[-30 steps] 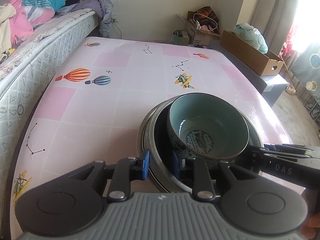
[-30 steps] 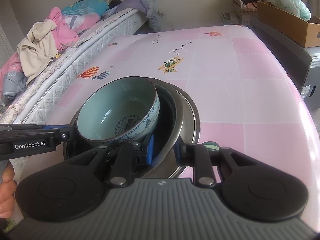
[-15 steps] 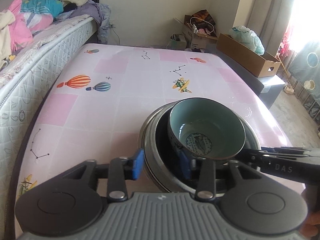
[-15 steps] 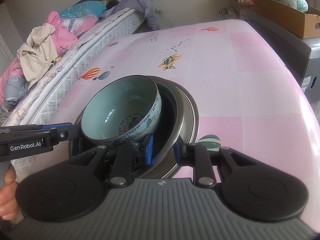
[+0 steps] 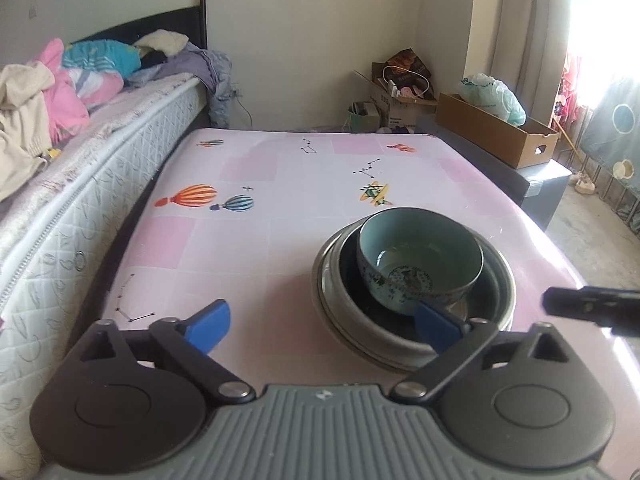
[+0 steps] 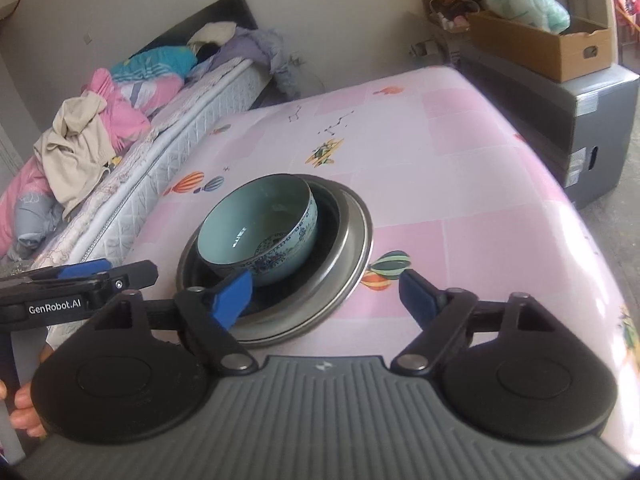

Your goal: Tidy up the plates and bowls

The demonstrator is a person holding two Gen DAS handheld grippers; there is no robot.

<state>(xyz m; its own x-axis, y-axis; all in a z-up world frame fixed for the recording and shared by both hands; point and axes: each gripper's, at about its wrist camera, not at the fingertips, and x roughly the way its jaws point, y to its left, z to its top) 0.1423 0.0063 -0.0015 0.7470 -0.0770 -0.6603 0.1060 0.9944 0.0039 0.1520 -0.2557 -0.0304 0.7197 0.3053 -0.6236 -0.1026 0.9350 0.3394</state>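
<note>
Resting mid-table: bowl stack point(image 5: 416, 276) | both grippers just opened, empty

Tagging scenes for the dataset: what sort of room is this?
Most likely a bedroom in a home: a bed piled with clothes, curtains at a window, cardboard boxes on the floor. The bowls sit on a pink-clothed table.

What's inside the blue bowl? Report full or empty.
Empty: the blue bowl shows its bare glazed inside and painted bottom in both wrist views, nested upright in the metal bowl.
</note>
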